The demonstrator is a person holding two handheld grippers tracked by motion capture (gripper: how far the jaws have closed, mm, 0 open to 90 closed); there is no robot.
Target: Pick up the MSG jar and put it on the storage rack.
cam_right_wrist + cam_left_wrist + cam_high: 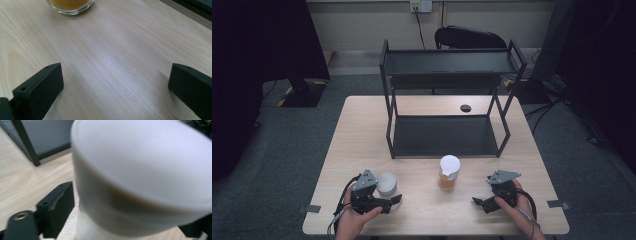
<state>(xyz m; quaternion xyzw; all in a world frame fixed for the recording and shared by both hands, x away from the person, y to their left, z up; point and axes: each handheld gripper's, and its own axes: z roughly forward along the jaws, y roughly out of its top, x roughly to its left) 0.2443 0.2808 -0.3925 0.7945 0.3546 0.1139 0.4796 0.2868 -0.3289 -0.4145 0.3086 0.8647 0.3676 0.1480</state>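
The left gripper (393,201), at the desk's (362,130) seven o'clock corner, has its jaws around the white cup (386,183); the left gripper view shows the cup (140,182) between them, one jaw just beside its wall, but contact cannot be confirmed. Risk: an unseated grip lets the smooth cup slip or tip on lifting. At six o'clock stands the lidded glass of orange liquid (448,172), near enough to be knocked in transit. At five o'clock the right gripper (482,204) rests open and empty. The black shelf rack (447,100) occupies twelve o'clock.
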